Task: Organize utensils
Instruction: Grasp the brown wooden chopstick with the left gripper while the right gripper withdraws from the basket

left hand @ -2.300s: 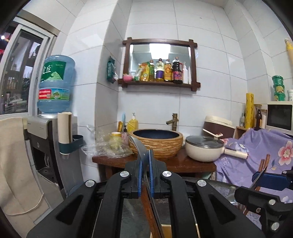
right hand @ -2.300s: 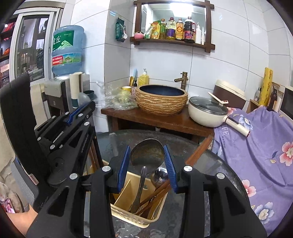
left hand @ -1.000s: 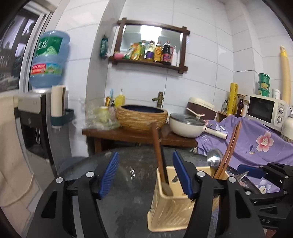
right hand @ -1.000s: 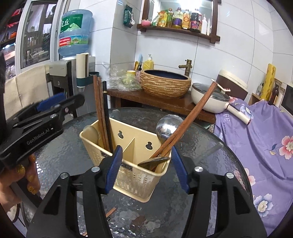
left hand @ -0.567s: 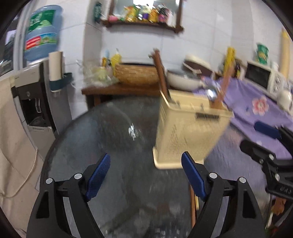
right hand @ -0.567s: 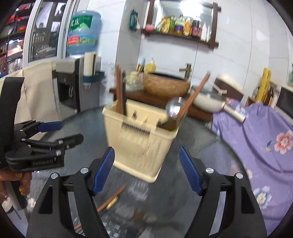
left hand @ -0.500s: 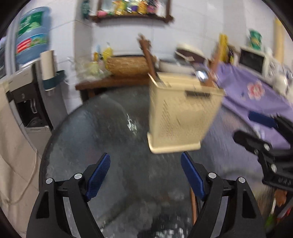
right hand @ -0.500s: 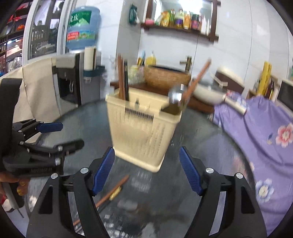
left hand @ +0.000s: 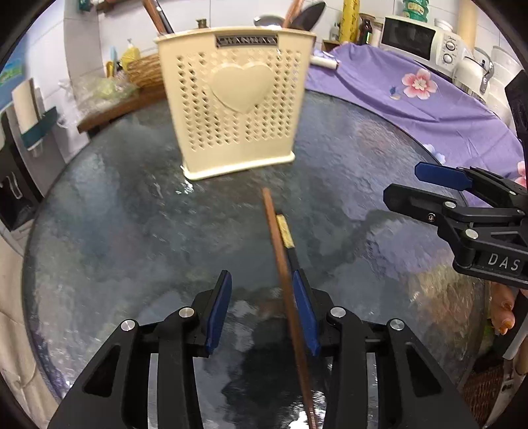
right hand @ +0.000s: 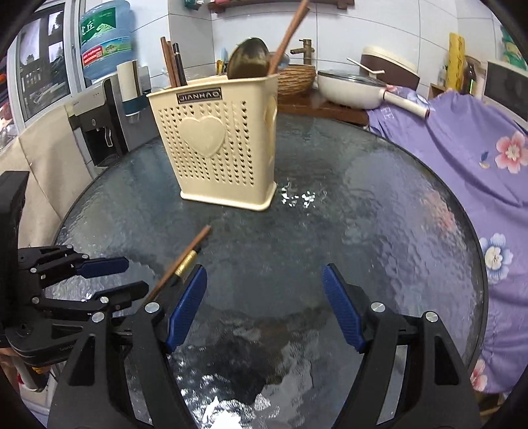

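Both hand-held grippers have come down from the level of the holder's rim, where they were a second ago, to just above the round glass desk point(left hand: 99, 214), and the cream utensil holder point(left hand: 236, 109) now stands farther off in both wrist views. Left hand-held gripper point(left hand: 260, 313): its jaws are closing, with a gap between the blue pads; a brown chopstick point(left hand: 280, 264) lies on the glass and runs between them, close against the right-hand pad point(left hand: 305, 316), and whether that pad touches it cannot be told. Beside it lies a black chopstick with a gold band point(left hand: 285, 231), its lower end hidden behind the same pad. Neither stick is clamped. Right hand-held gripper point(right hand: 265, 307): jaws spread wide, released, with only bare glass between the pads; the two chopsticks lie to the left of its left pad point(right hand: 186, 305). In the right wrist view the utensil holder point(right hand: 217, 145), perforated and bearing a raised heart, stands upright on the far half of the desk, well apart from the loose chopsticks. It holds upright dark chopsticks point(right hand: 173, 62) at its left end, and a metal ladle point(right hand: 247, 59) and a leaning wooden handle point(right hand: 287, 31) at its right end. A purple flowered cloth point(right hand: 462, 138) borders the desk on the right.
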Tool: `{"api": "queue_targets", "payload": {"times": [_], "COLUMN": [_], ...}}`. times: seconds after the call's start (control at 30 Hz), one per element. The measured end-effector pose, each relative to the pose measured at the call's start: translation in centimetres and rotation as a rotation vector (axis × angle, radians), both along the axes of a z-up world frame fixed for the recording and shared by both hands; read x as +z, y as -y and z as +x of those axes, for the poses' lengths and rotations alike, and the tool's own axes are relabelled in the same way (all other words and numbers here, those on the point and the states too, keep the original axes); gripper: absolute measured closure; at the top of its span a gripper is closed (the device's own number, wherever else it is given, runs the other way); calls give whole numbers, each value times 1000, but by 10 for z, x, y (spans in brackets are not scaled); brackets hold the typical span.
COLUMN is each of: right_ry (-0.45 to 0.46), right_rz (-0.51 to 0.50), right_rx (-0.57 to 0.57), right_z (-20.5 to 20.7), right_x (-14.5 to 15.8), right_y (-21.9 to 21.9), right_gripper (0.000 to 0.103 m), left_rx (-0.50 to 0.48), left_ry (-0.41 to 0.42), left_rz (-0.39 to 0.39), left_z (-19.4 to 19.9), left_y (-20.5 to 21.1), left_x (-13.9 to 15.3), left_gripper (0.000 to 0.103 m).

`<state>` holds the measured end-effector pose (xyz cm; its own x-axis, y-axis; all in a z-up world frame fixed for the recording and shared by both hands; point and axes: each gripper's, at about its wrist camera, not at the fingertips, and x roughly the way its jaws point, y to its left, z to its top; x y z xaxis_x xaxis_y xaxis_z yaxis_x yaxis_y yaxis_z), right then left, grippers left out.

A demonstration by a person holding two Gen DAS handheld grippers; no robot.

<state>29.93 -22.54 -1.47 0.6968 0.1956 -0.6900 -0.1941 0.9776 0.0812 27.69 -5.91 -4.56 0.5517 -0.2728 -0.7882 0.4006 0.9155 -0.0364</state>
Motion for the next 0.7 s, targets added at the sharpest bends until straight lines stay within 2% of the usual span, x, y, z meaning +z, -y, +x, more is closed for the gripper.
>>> {"api": "queue_targets", "payload": {"times": [0.13, 0.4, 0.7], "right_ry": [-11, -30, -68], "right_rz": [12, -2, 53], "right_rx": [0, 8, -64], "right_z": [-1, -2, 4], "right_x": [-1, -6, -10], "right_y": [0, -15, -2], "right_gripper": [30, 30, 30], "left_rx": [1, 6, 5], "left_ry": [-12, -8, -19], "left_rz": [21, 55, 87], "left_z": [2, 6, 51], "left_y": [3, 8, 16], "left_x": [-8, -11, -10], "left_gripper": [70, 71, 76]}}
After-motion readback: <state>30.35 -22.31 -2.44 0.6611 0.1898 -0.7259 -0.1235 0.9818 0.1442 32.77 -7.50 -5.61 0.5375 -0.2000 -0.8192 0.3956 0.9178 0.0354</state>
